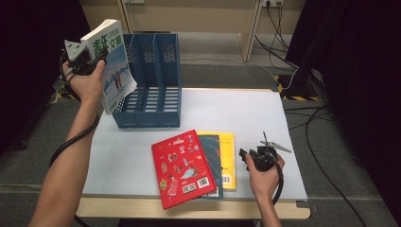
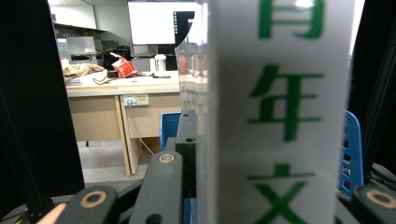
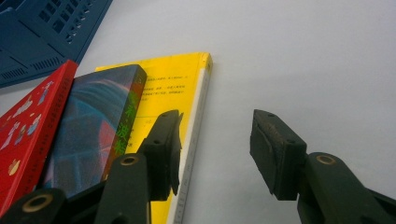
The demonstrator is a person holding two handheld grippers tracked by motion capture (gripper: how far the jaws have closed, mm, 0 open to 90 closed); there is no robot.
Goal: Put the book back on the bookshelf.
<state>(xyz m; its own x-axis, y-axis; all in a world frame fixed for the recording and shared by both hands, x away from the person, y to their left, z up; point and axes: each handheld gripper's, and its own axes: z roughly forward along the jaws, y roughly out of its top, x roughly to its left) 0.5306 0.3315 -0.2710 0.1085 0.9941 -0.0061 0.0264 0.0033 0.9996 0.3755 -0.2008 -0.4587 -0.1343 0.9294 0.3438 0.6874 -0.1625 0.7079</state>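
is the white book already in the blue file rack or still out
Still out. The left gripper holds the white book upright in the air beside the blue file rack, whose three slots look empty.

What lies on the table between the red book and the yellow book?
A dark blue-green book, its edge under the red book and overlapping the yellow book, seen in the high view.

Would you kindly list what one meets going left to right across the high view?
Left hand-held gripper → white magazine → blue file rack → red book → yellow book → right hand-held gripper.
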